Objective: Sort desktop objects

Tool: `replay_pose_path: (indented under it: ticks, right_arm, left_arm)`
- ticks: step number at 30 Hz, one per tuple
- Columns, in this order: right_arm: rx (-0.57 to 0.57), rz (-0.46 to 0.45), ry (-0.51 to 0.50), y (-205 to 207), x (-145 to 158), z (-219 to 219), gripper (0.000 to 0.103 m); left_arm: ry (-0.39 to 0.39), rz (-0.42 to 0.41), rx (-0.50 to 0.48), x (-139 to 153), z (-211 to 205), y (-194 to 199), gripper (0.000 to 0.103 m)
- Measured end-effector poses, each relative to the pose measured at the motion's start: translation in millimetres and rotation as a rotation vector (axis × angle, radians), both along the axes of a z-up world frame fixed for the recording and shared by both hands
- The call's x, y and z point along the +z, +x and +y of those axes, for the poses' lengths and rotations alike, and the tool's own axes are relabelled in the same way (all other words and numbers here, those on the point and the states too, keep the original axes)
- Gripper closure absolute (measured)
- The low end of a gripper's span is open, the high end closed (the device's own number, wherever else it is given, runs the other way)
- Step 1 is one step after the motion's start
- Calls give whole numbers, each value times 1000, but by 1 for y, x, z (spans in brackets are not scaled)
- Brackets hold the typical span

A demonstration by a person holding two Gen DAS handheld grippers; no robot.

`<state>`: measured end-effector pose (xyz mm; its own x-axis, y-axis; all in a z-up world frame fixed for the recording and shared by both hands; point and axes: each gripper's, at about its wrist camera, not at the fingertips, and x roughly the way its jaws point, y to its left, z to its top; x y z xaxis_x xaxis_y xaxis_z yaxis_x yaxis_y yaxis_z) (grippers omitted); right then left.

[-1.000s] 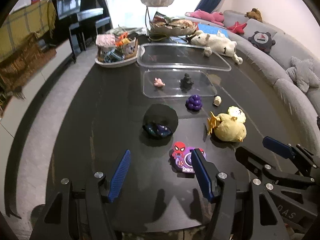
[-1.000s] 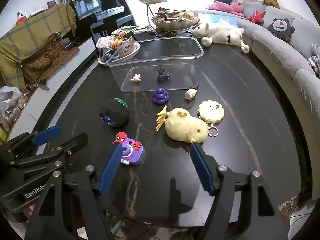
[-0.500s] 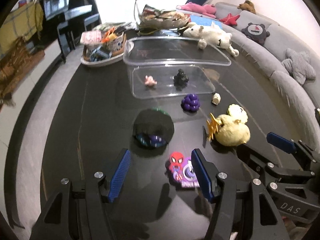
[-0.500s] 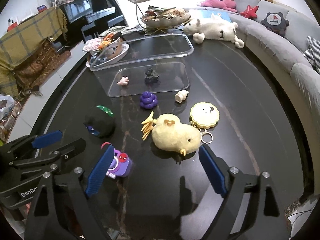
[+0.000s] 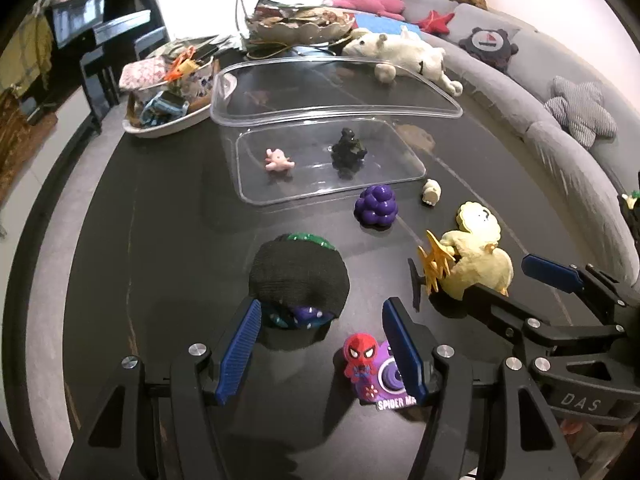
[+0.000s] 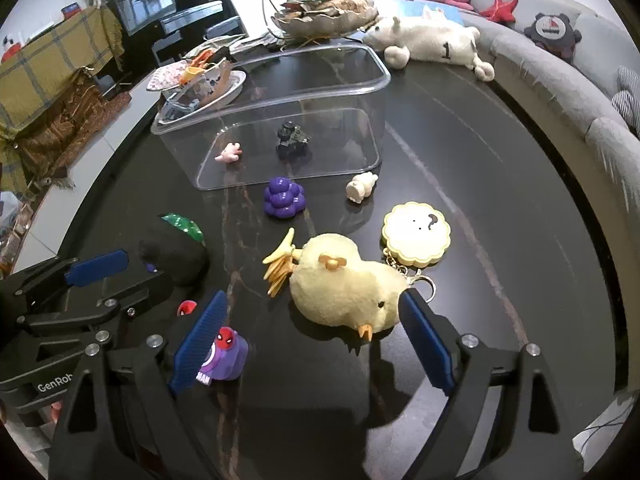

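Note:
A clear plastic bin (image 5: 248, 184) (image 6: 372, 76) on the dark table holds a pink figure (image 5: 278, 160) and a black figure (image 5: 348, 150). In front of it lie a purple grape toy (image 5: 377, 205) (image 6: 283, 197), a small cream figure (image 5: 431, 191), a yellow cookie keychain (image 6: 416, 235), a yellow plush chick (image 5: 476, 264) (image 6: 340, 280), a black pouch (image 5: 298, 274) (image 6: 176, 256) and a Spider-Man toy (image 5: 370, 364) (image 6: 224, 354). My left gripper (image 5: 320, 348) is open, close in front of the pouch. My right gripper (image 6: 312, 344) is open, close in front of the chick.
A white dish of clutter (image 5: 160, 92) stands left of the bin. A tiered metal stand (image 5: 296, 20) and a white plush animal (image 5: 400, 52) are behind it. A grey sofa (image 5: 560, 112) curves along the table's right side.
Both grippers have moved forward over the table. The pouch now lies just ahead of my left fingers and the chick just ahead of my right fingers. Both stay open.

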<state>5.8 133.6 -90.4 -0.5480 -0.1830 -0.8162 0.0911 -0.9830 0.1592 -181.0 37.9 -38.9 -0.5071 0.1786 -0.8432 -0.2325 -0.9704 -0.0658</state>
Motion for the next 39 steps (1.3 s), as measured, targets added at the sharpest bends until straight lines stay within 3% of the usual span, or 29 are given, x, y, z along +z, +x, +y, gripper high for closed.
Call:
replay_pose_path:
  ticks: [13,21,29,34,36,39]
  right_arm:
    - [-15,-10,38,-15,-14,0,16]
    - [-12,2,100,-23,-22,-6,12]
    - [-16,-14,99,-28,-34,-4,14]
    - [-20,-7,90,-27,-32,-4,19]
    - [-22,-3,82,-26,-31,-4,26]
    - [-21,-7,78,-26,-30,-4,28]
  left_arm:
    - [-101,69,-58,-6,8,-14,44]
    - [-127,59,-71,-18,8,-21,43]
    - [-182,84,-67,-27,13,-22,42]
    - [-144,55,-52,-30,10,-26,41]
    - [-107,9,-51,-34,7,-30,41]
    - [-58,-68,-45,-41,4,-36,41]
